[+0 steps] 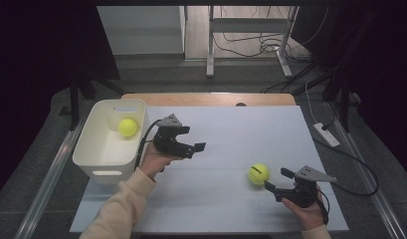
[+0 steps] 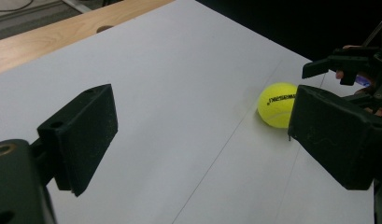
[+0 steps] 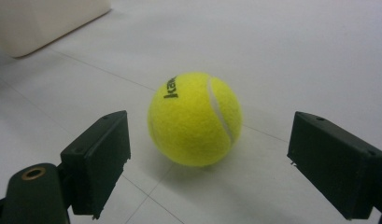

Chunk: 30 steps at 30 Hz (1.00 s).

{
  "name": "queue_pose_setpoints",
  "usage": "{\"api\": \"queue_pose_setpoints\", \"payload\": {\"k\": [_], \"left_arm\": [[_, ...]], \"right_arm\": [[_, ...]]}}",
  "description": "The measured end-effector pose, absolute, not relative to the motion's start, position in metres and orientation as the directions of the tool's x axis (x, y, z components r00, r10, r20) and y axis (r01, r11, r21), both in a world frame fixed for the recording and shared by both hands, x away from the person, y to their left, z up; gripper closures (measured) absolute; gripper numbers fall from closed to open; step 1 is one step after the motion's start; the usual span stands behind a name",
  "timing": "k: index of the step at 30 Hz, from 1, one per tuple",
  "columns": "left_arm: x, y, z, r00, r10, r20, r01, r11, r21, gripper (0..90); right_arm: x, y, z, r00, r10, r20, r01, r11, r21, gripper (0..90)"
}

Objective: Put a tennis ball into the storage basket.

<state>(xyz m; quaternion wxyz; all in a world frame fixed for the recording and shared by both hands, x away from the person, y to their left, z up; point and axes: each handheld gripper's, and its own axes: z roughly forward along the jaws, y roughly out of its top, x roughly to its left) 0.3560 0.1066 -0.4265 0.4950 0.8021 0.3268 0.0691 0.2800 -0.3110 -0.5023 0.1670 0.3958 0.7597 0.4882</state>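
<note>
Lining up on the tennis ball (image 3: 194, 119) with my right gripper (image 1: 275, 180); its jaws stand wide, nothing held, the ball lying on the white tabletop (image 1: 231, 134) just ahead of them and not yet between the pads. My reading: this is the approach step of a pick, with the white plastic bin (image 1: 99, 169) at the table's left as the likely drop, since a second tennis ball (image 1: 127, 127) already lies inside it. Next move, I judge: ease forward until the ball sits between the pads, then close gently, because a round ball may roll off at a nudge. My left gripper (image 1: 197, 147) hangs open and empty beside the bin, pointing toward the ball. Ball: yellow felt, fuzzy nap, white curved seam, black lettering. Pads: matte black, flat blocks. Bin: smooth, rounded corners.
</note>
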Motion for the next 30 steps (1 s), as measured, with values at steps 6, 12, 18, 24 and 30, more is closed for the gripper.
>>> {"api": "queue_pose_setpoints", "payload": {"k": [6, 12, 18, 24, 30], "left_arm": [[0.358, 0.096, -0.433, 0.792, 0.573, -0.211, 0.452, -0.318, 0.834, 8.9], [0.362, 0.083, -0.441, 0.807, 0.553, -0.209, 0.449, -0.344, 0.824, 8.7], [0.364, 0.066, -0.451, 0.818, 0.535, -0.213, 0.454, -0.372, 0.809, 8.3], [0.366, 0.056, -0.46, 0.829, 0.515, -0.219, 0.456, -0.397, 0.796, 7.6], [0.364, 0.051, -0.465, 0.839, 0.499, -0.219, 0.45, -0.407, 0.795, 6.7]], "right_arm": [[0.283, -0.311, -0.502, -0.628, 0.766, 0.135, 0.439, 0.205, 0.874, 12.9], [0.282, -0.31, -0.502, -0.628, 0.767, 0.133, 0.439, 0.209, 0.874, 12.9], [0.281, -0.31, -0.502, -0.633, 0.763, 0.132, 0.436, 0.21, 0.875, 12.9], [0.281, -0.309, -0.5, -0.638, 0.759, 0.132, 0.43, 0.209, 0.878, 12.9], [0.282, -0.31, -0.499, -0.628, 0.766, 0.135, 0.433, 0.2, 0.879, 12.9]]}}
